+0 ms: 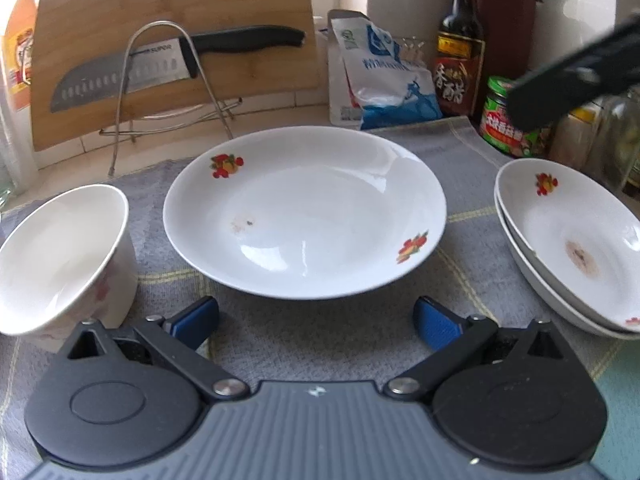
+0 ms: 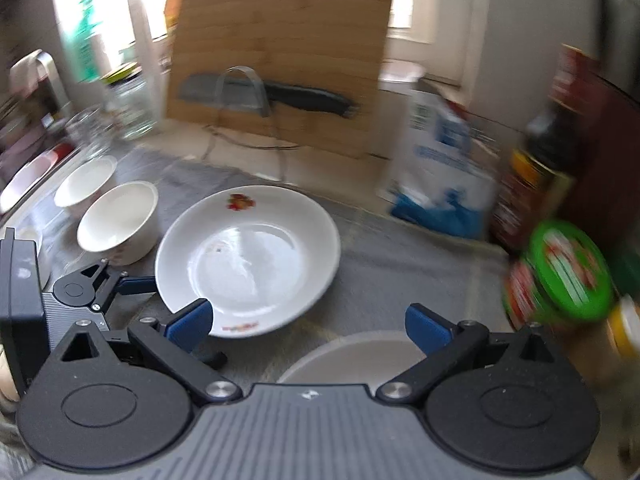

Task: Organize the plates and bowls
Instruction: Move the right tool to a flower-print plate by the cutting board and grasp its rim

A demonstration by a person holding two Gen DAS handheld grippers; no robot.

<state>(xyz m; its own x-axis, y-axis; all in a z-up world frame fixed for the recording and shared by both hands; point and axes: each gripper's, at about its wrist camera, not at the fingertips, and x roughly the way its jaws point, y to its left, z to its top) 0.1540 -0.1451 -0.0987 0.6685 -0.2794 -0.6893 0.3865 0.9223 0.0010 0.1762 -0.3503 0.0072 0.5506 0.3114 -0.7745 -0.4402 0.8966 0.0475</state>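
Nearest the left wrist lens, the left gripper (image 1: 316, 318) hangs with its blue pads (image 1: 434, 322) spread wide and nothing between them, over a grey checked cloth (image 1: 344, 332). At 12 o'clock from it, just beyond the pads and untouched, lies a white plate (image 1: 304, 212) with fruit prints on its rim and a small brown stain inside. At 9 o'clock stands a white bowl (image 1: 64, 260), close beside the left pad; whether it touches is unclear. At 3 o'clock two more plates (image 1: 572, 244) sit stacked, the top one stained at its centre.

Behind the plate, at 11 o'clock, a wire rack (image 1: 168, 92) stands before a leaning wooden board (image 1: 176, 12), with a knife (image 1: 180, 64) lying across the rack. At 1 o'clock are a blue-and-white bag (image 1: 380, 76), a dark bottle (image 1: 460, 48) and a green-lidded jar (image 1: 508, 120). A dark blurred bar (image 1: 576, 76) crosses the upper right.

Right wrist view, blurred: the right gripper (image 2: 308, 326) also has its pads apart and holds nothing. One plate rim (image 2: 360, 352) lies below and between the pads. The lone plate (image 2: 248, 260) sits at 11 o'clock, its near edge just behind the left pad. Two bowls (image 2: 116, 222) stand at 10 o'clock, and the left gripper (image 2: 96, 284) shows at 9 o'clock, one blue pad at the plate's rim.
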